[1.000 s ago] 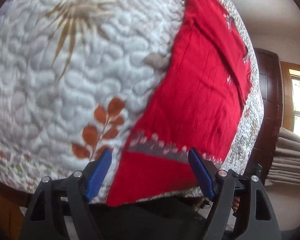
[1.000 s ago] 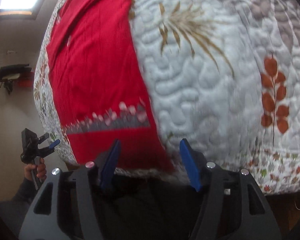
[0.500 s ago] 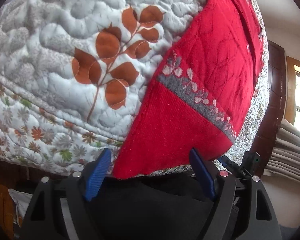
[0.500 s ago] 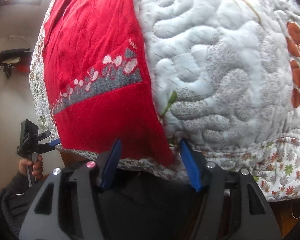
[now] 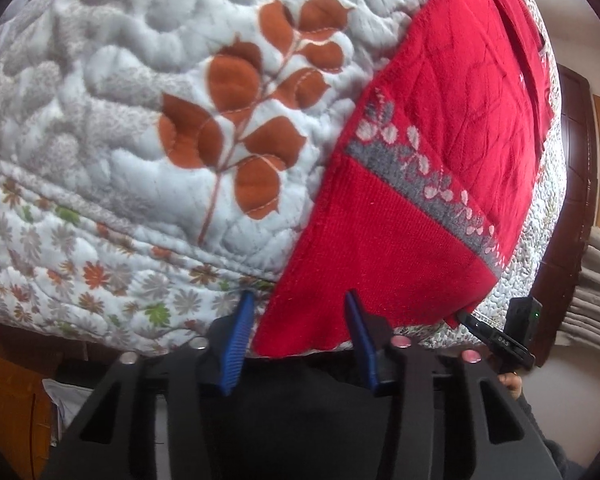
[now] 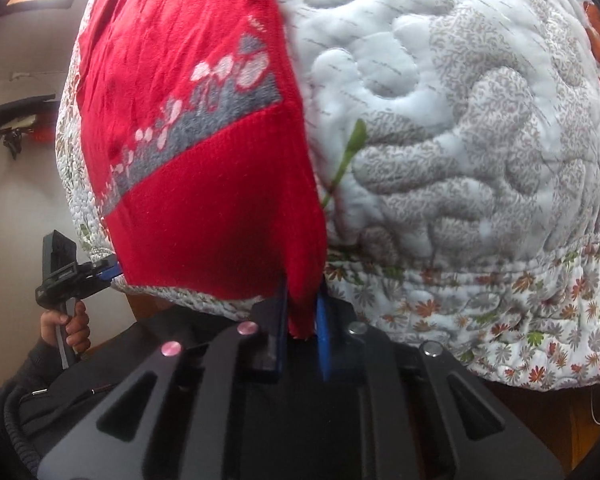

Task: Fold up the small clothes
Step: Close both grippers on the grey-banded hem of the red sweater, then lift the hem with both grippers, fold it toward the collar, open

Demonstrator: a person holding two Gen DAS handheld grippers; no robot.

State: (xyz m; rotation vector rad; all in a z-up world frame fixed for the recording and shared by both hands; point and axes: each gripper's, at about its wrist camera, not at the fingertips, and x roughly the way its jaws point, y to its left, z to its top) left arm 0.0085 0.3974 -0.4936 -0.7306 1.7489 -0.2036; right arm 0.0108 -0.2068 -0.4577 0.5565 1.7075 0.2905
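Observation:
A red knit sweater (image 5: pixel 440 140) with a grey band of pale flowers lies flat on a quilted bedspread (image 5: pixel 140 80), its ribbed hem hanging over the near edge. My left gripper (image 5: pixel 300 332) is open, its blue fingers either side of the hem's left corner. My right gripper (image 6: pixel 301 320) is shut on the hem's right corner of the sweater (image 6: pixel 188 80). The right gripper's tip (image 5: pixel 460 316) also shows in the left wrist view at that far corner. In the right wrist view the left gripper (image 6: pixel 110 270) shows at the opposite corner.
The bedspread (image 6: pixel 460 120) has a floral border along its near edge. A dark wooden door (image 5: pixel 572 200) and stacked folded fabric (image 5: pixel 596 300) stand to the right. A hand (image 6: pixel 66 324) holds the left gripper's handle. A black device (image 6: pixel 16 116) hangs on the wall.
Both grippers came down and in to the sweater's hem at the bed edge. The right gripper's fingers shut on the hem corner. The left gripper's fingers narrowed around the other corner.

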